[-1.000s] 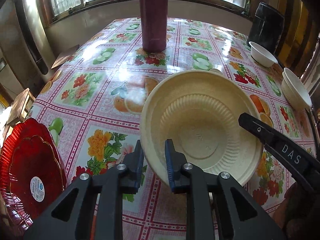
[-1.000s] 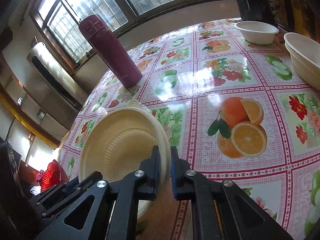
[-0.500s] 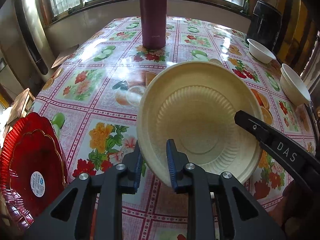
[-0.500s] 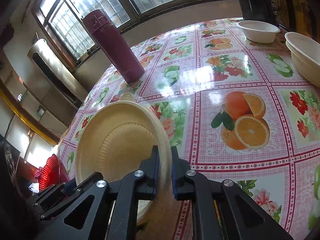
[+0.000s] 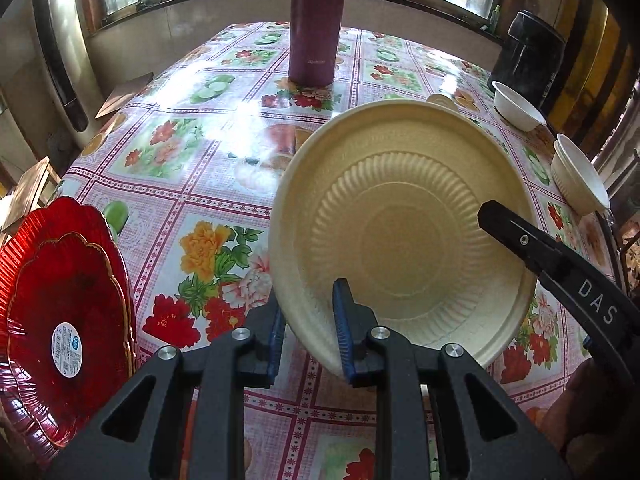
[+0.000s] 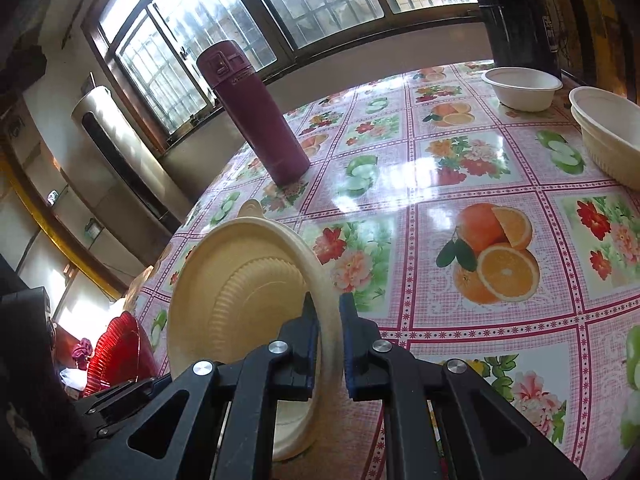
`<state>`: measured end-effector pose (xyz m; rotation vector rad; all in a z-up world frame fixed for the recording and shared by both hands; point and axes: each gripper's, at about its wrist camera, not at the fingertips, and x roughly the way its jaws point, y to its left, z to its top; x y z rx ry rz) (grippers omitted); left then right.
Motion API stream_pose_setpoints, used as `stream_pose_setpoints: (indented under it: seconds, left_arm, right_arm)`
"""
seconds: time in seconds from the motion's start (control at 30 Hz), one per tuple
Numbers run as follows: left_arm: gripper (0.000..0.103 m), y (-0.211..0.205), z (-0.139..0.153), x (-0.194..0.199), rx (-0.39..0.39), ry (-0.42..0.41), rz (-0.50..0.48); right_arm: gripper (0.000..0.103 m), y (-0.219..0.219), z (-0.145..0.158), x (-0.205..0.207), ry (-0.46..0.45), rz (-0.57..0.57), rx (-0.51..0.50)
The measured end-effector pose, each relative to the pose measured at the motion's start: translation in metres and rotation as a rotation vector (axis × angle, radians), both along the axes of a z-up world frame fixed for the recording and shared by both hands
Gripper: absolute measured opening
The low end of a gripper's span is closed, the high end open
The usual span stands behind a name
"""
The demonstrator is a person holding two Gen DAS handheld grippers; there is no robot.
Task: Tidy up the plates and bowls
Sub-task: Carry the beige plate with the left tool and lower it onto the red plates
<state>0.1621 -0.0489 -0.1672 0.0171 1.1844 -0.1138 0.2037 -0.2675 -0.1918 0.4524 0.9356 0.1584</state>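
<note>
A cream paper plate (image 5: 400,216) is held up off the table, tilted. My left gripper (image 5: 308,320) is shut on its near rim. My right gripper (image 6: 326,340) is shut on the opposite rim of the same plate (image 6: 240,292); its finger (image 5: 520,236) shows in the left wrist view. A stack of red glass plates (image 5: 60,300) lies at the table's left edge. A single white bowl (image 5: 516,108) and a stack of white bowls (image 5: 580,176) sit at the far right; both show in the right wrist view, the single bowl (image 6: 520,88) and the stack (image 6: 612,136).
A tall maroon flask (image 5: 316,20) stands at the table's far middle, also in the right wrist view (image 6: 252,112). A black cylindrical container (image 5: 524,52) stands at the far right corner. The table carries a flower-and-fruit patterned cloth (image 5: 200,148).
The cream plate has risen and tilted more upright, held by both grippers. Both grippers have lifted with it.
</note>
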Motion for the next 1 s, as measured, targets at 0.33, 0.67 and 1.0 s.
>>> stream_pose_setpoints:
  seconds: [0.33, 0.67, 1.0]
  left_arm:
    - [0.022, 0.019, 0.025, -0.017, -0.03, -0.049, -0.003]
    - [0.022, 0.062, 0.048, -0.04, -0.01, -0.107, 0.03]
    - [0.022, 0.135, 0.055, -0.06, 0.045, -0.147, 0.153]
  right_arm:
    - [0.01, 0.008, 0.019, -0.02, -0.08, -0.007, 0.059]
    - [0.01, 0.048, 0.035, -0.026, -0.093, 0.06, 0.149]
    - [0.01, 0.134, 0.05, -0.019, -0.096, 0.232, 0.154]
